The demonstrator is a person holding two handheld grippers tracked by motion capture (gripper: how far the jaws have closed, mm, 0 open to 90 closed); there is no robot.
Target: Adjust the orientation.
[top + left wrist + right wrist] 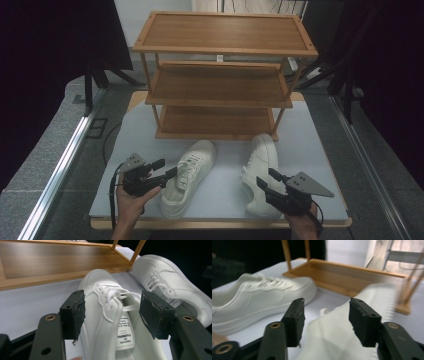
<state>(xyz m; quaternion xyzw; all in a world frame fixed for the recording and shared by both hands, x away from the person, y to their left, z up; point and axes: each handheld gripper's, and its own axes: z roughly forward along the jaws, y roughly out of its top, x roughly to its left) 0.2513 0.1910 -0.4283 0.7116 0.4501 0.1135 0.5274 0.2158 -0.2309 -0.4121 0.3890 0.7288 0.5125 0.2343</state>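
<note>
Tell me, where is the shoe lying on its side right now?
In the high view, the tipped shoe lies right of the upright shoe, its toe near the wooden rack, by the right gripper.

Your two white lace-up sneakers lie low in the frame: the left sneaker (190,176) upright at centre, the right sneaker (260,172) tipped sideways right of it.

White sneaker (110,315) lying between the left gripper (115,311) open jaws, pads clear of it, second white sneaker (170,282) beyond, bamboo shelf (57,262) behind
</note>
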